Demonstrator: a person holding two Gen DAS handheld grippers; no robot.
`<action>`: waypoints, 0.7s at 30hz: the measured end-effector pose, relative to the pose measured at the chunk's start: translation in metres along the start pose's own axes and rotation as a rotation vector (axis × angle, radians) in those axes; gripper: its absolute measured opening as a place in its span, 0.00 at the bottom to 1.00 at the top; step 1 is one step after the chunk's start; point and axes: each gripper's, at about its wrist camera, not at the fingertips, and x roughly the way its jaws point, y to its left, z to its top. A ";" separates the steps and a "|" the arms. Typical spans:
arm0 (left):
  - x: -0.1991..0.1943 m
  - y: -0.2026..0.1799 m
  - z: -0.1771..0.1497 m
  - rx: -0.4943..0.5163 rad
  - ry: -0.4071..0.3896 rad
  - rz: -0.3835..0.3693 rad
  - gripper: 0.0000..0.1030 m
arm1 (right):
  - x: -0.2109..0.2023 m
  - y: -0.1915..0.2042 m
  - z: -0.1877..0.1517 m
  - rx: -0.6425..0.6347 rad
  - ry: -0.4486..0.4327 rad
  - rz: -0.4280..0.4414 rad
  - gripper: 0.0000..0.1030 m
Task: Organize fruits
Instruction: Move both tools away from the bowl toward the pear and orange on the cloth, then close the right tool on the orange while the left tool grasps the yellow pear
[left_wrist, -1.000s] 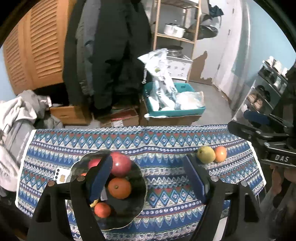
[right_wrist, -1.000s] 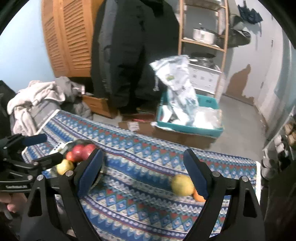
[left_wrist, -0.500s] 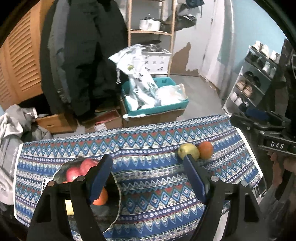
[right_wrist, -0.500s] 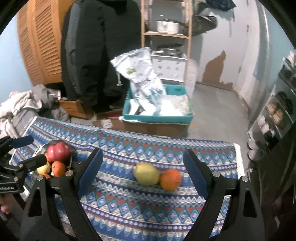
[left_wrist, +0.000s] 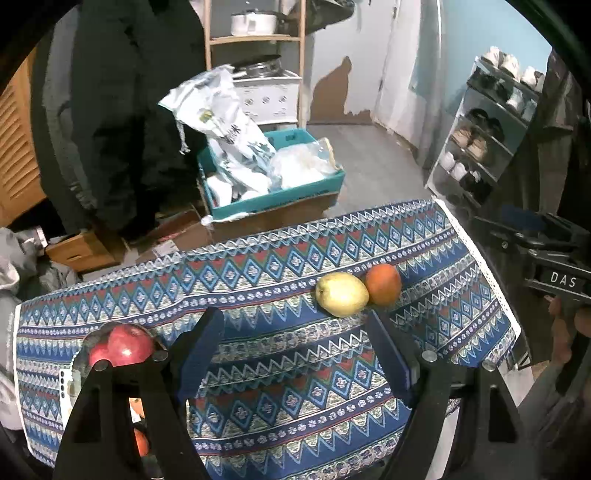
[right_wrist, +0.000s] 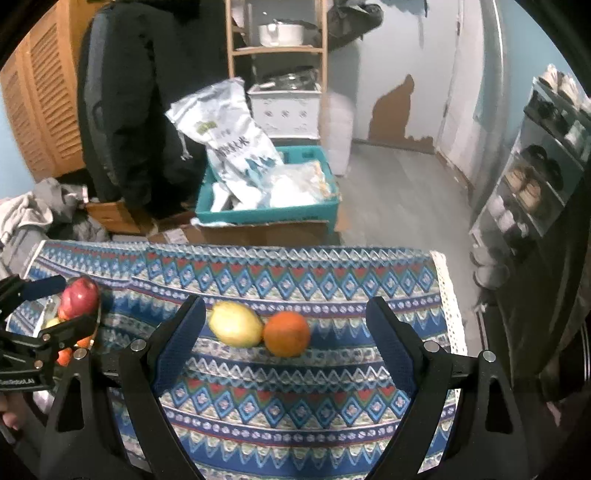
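at the far left of the patterned cloth (right_wrist: 295, 280) that covers the table sits a dark bowl (left_wrist: 79, 360) with fruit piled in it: a red apple (left_wrist: 129, 345) on top, another red one tucked beside it, and bits of orange fruit lower down, mostly hidden behind the gripper frame (how many pieces are in there i cannot tell). a white card with dots lies just beside the bowl's left edge.

the left gripper (left_wrist: 295, 354) hangs above the middle of the cloth, its jaws standing wide apart with nothing between them but the blue and red pattern. its left finger reaches up just right of the bowl; its right finger tip comes near the lower edge of the yellow pear (left_wrist: 341, 293).

the pear lies on its side on the cloth, right of centre, and an orange (left_wrist: 384, 284) sits touching it on the right. both are well apart from the bowl.

in the right wrist view the right gripper (right_wrist: 286, 334) is also spread wide and empty, and the pear (right_wrist: 234, 323) and orange (right_wrist: 286, 332) lie between its two fingers, a little beyond the tips (no pad touches either fruit). the pear is close to the left finger; the orange has clear cloth between it and the right finger.

past the table's far edge a teal crate (right_wrist: 269, 214) holds white bags on the floor, and a shoe rack (left_wrist: 487, 133) stands at the right.
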 end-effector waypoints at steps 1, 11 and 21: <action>0.003 -0.003 0.001 0.003 0.007 -0.003 0.79 | 0.002 -0.003 -0.001 0.004 0.007 -0.004 0.85; 0.042 -0.012 0.007 0.024 0.058 -0.008 0.79 | 0.034 -0.020 -0.014 0.038 0.087 -0.016 0.85; 0.103 0.000 0.014 -0.027 0.150 -0.034 0.79 | 0.093 -0.017 -0.021 0.042 0.210 0.006 0.85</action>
